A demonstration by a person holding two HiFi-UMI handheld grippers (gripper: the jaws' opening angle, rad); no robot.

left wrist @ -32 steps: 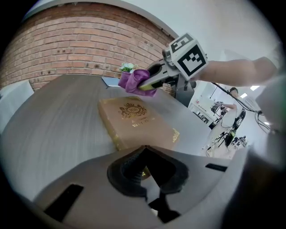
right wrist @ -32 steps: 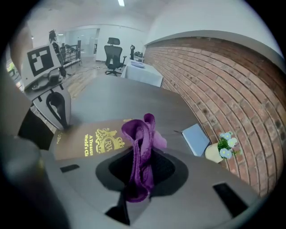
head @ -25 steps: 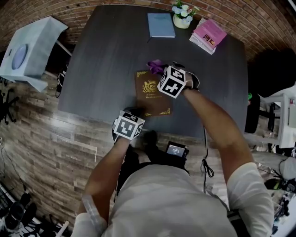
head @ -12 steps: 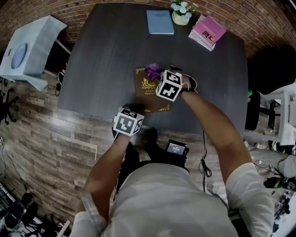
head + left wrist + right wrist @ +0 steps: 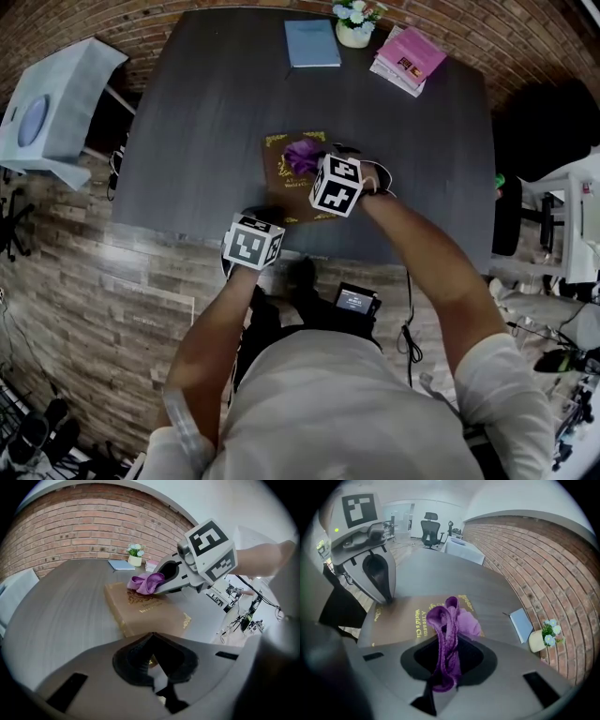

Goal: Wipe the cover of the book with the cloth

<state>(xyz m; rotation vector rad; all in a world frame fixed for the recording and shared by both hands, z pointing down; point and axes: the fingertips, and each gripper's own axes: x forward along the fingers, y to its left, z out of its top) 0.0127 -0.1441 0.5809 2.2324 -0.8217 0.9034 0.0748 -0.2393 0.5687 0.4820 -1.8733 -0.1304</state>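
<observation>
Right gripper (image 5: 442,679): jaws clamped on a purple cloth (image 5: 457,618). The cloth is soft and crinkled, a pinched strip running up out of the jaws into a loose bunch. The bunch rests on the far part of a book (image 5: 281,192). The book is a flat brown hardcover with gold lettering and gold corner ornaments. It lies closed, cover up, near the near edge of the table (image 5: 187,112).

Left gripper (image 5: 156,686): jaws drawn narrow, almost together, with nothing clearly between them. Its tip is down at the near left corner of the book. Whether it pinches the cover edge or only presses on it, I cannot tell.

The table top is dark grey, matte and rounded, with fine straight grain.

At the far edge sit three things, well apart from the brown book:
- a thin pale blue notebook (image 5: 312,43), on the left
- a small cream pot of white flowers (image 5: 353,23), just right of it
- a short stack of pink books (image 5: 405,58), tilted, furthest right

A red brick wall (image 5: 84,527) curves behind the far edge.
</observation>
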